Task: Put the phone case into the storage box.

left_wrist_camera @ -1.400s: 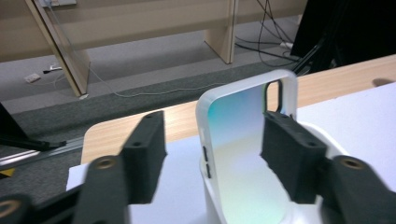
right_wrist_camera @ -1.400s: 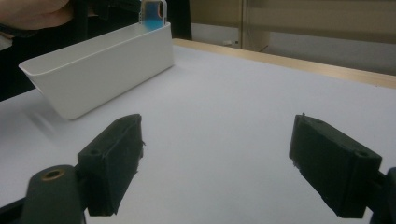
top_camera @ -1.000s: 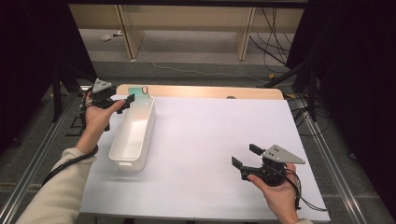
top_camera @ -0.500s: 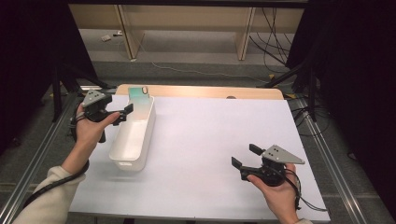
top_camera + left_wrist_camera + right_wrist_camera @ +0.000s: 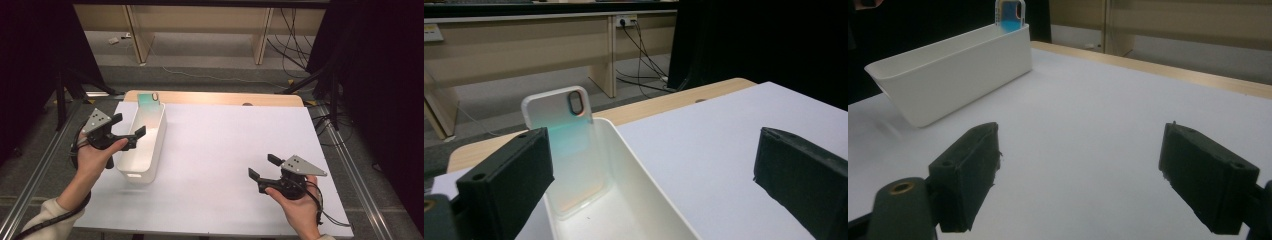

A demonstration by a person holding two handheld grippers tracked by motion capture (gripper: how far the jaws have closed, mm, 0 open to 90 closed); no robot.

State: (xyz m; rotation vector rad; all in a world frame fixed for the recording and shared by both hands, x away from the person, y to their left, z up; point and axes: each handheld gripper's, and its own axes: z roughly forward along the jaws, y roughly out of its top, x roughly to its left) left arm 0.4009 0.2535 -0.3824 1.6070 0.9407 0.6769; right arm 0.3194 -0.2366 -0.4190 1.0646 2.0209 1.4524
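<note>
A clear phone case [image 5: 565,150] with a faint green and pink sheen stands on end at the far end of a long white bin [image 5: 145,137]. It leans against the bin's far wall, its camera cutout poking above the rim. I judge it rests that way because it was let go there and the wall props it up.

The bin sits at the left side of the white table [image 5: 225,150], running from near to far. My left gripper [image 5: 120,130] hangs over the bin's left rim, nearer than the case and apart from it. Its jaws have just been opening and now stand wide, with nothing between them. My right gripper [image 5: 261,169] rests at the near right of the table, well apart from the bin. Its jaws are also wide and hold nothing, so I judge this hand simply waits.

From above, the case's lower part is hidden by the bin wall. In the left gripper view, my near jaw cuts off the case's left edge. Whether anything else lies in the bin's near end I cannot tell.
</note>
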